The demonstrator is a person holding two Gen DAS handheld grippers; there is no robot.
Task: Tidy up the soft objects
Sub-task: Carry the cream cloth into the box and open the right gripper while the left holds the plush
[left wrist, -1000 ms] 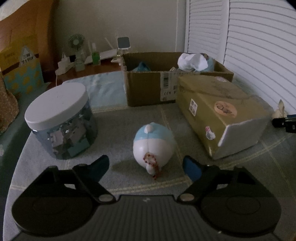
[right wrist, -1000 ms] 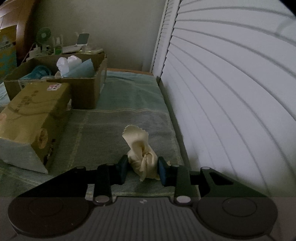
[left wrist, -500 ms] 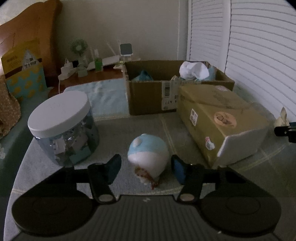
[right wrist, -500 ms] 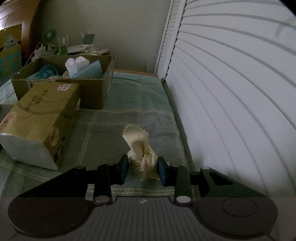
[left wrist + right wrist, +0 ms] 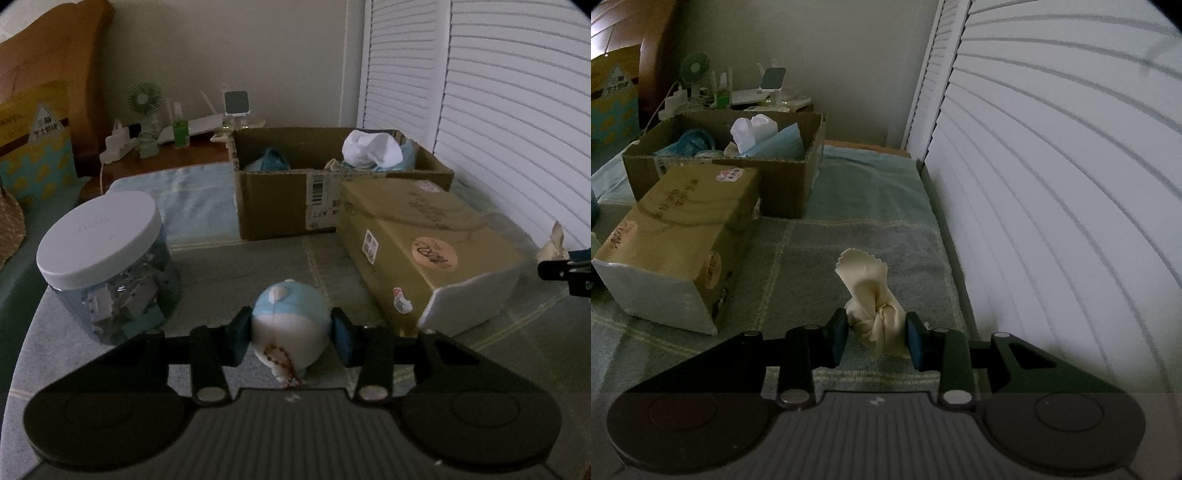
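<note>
The little blue-and-white plush (image 5: 290, 320) sits squeezed between the left gripper (image 5: 291, 338) pads, whose jaws have just been closing on it. The cream cloth (image 5: 875, 314) is pinched in the right gripper (image 5: 876, 341). The open cardboard box (image 5: 280, 195) is out ahead of both sets of fingers.

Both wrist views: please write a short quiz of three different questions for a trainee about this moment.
1. True or false: the left gripper presses a blue and white plush toy.
2. What does the right gripper hold? A) cream cloth B) white sock C) green bottle
3. Fill in: the jar has a ____ lid.

Key: 1. True; its jaws have just been closing on the toy. 2. A, the cream cloth. 3. White.
</note>
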